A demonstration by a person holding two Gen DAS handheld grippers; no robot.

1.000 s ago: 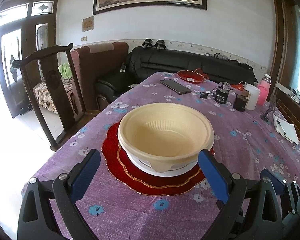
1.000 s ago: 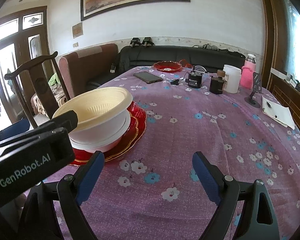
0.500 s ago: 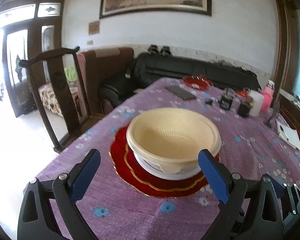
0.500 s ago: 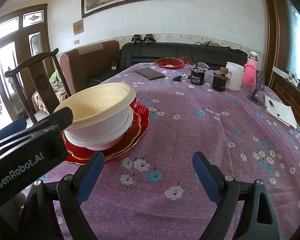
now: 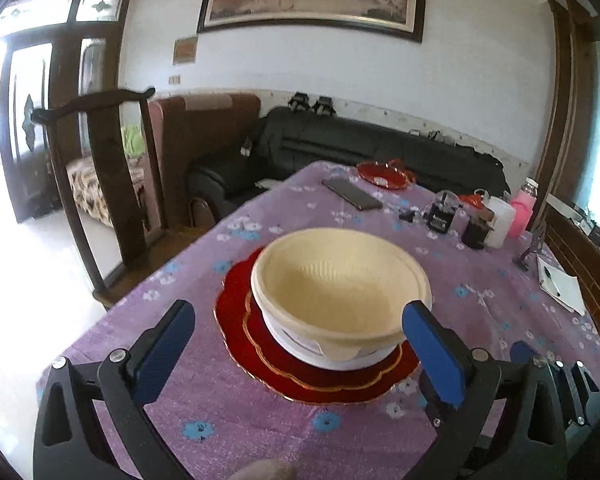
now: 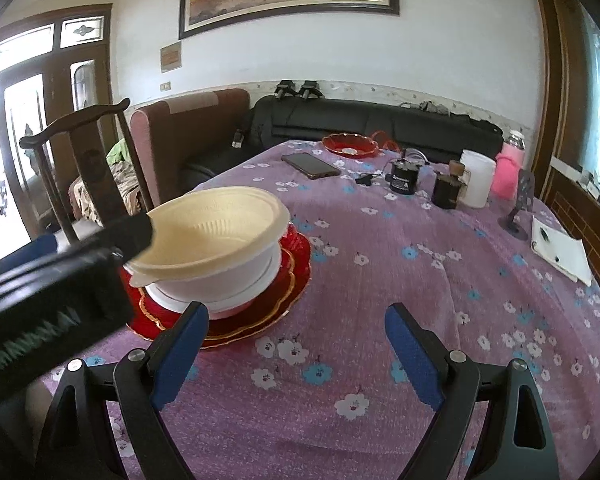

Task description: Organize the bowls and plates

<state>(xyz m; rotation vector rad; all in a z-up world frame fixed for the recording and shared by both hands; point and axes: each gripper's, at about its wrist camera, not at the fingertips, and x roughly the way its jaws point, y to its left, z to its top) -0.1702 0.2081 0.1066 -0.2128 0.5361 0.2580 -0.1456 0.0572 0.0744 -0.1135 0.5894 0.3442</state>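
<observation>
Pulled back and higher than a moment ago: left gripper [image 5: 298, 334]. Stacked near the table's [image 6: 440, 288] left edge: red plates [image 6: 296, 276], white bowl [image 6: 228, 284], cream bowl [image 6: 216, 232] on top; left side of the stack hidden in the right view behind the left gripper's body. Open cloth to the right. Wide open, holding nothing, touching nothing: both grippers, the right gripper [image 6: 296, 342] beside the plates.
</observation>
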